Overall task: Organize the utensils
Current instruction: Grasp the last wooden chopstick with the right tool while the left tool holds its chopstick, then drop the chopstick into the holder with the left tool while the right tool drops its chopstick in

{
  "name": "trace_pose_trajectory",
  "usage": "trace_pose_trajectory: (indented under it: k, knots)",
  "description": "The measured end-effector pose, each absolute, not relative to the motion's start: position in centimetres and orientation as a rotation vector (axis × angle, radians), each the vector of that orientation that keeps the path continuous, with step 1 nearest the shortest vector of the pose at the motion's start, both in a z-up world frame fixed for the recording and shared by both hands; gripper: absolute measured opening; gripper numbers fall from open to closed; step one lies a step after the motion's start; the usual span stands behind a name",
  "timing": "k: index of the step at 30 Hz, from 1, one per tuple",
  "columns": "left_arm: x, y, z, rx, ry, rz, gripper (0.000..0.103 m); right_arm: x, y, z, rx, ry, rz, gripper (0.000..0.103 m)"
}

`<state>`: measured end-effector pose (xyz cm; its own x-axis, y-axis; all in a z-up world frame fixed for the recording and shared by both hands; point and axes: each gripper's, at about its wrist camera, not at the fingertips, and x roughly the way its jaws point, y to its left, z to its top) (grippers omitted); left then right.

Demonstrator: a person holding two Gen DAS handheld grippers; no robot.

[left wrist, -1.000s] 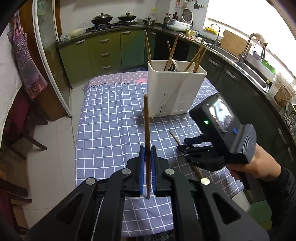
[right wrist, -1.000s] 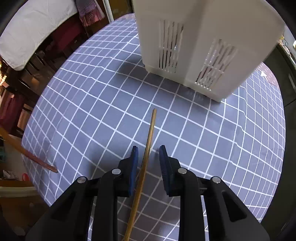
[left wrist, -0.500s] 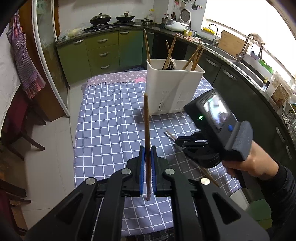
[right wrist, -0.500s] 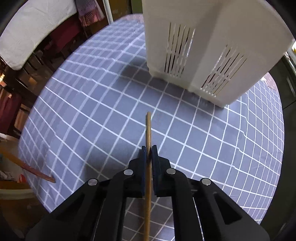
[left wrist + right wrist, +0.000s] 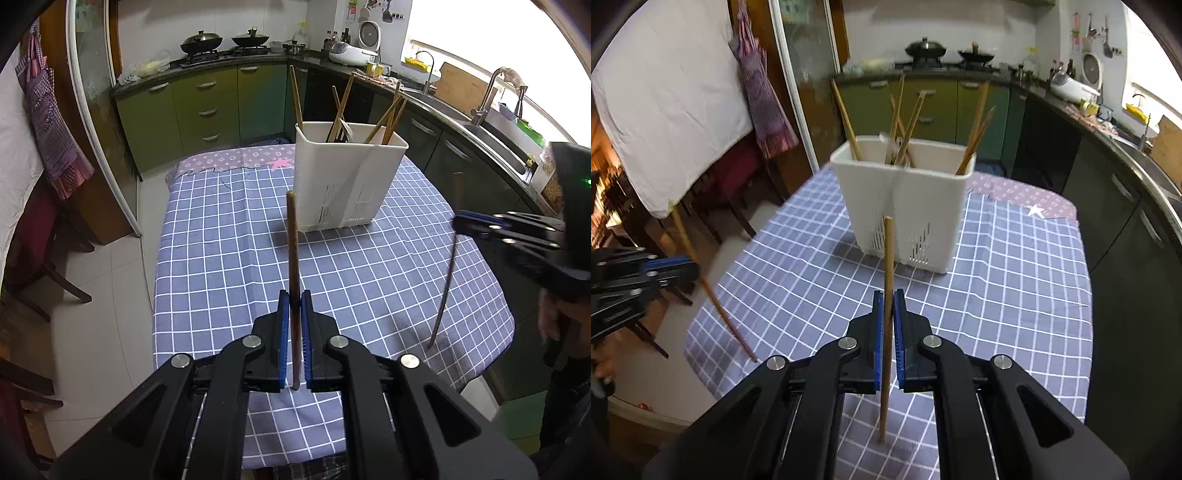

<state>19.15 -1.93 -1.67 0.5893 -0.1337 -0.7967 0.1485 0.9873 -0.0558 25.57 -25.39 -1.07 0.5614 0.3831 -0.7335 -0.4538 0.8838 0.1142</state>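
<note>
My left gripper (image 5: 293, 314) is shut on a dark brown chopstick (image 5: 292, 240) and holds it upright above the checked tablecloth. My right gripper (image 5: 888, 314) is shut on a lighter wooden chopstick (image 5: 887, 258), lifted off the table and upright. A white slotted utensil holder (image 5: 347, 177) stands ahead on the table with several chopsticks leaning in it; it also shows in the right wrist view (image 5: 905, 199). In the left wrist view the right gripper (image 5: 461, 223) is at the right with its chopstick (image 5: 445, 284) hanging down. In the right wrist view the left gripper (image 5: 690, 267) is at the left.
The table carries a blue-and-white checked cloth (image 5: 229, 236) with a pink patterned cloth (image 5: 221, 160) at the far end. Green kitchen cabinets (image 5: 199, 107) and a counter with a sink (image 5: 495, 122) curve behind and right. Chairs (image 5: 33, 236) stand left of the table.
My right gripper closed on the light chopstick that lay on the cloth and lifted it upright, swinging out to the right. My left gripper kept its dark chopstick and rose slightly.
</note>
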Motion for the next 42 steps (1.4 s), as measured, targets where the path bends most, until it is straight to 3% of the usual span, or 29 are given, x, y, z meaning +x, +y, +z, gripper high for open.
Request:
trace_pose_trajectory:
  k: [7,32,42]
  knots:
    - [18.7,-2.3,-1.6,0.04,0.92,-0.168,0.006,22.5,-26.5,0.2,-0.095,0.761,0.481,0.006]
    - [19.5,-3.6,0.2,0.064,0.889,-0.198,0.006,20.9,-27.3,0.0,-0.064,0.756,0.506,0.006]
    - [22.1,-5.4,6.2,0.104,0.828,-0.213,0.006,20.7,-28.7,-0.4,-0.032,0.755,0.51,0.006]
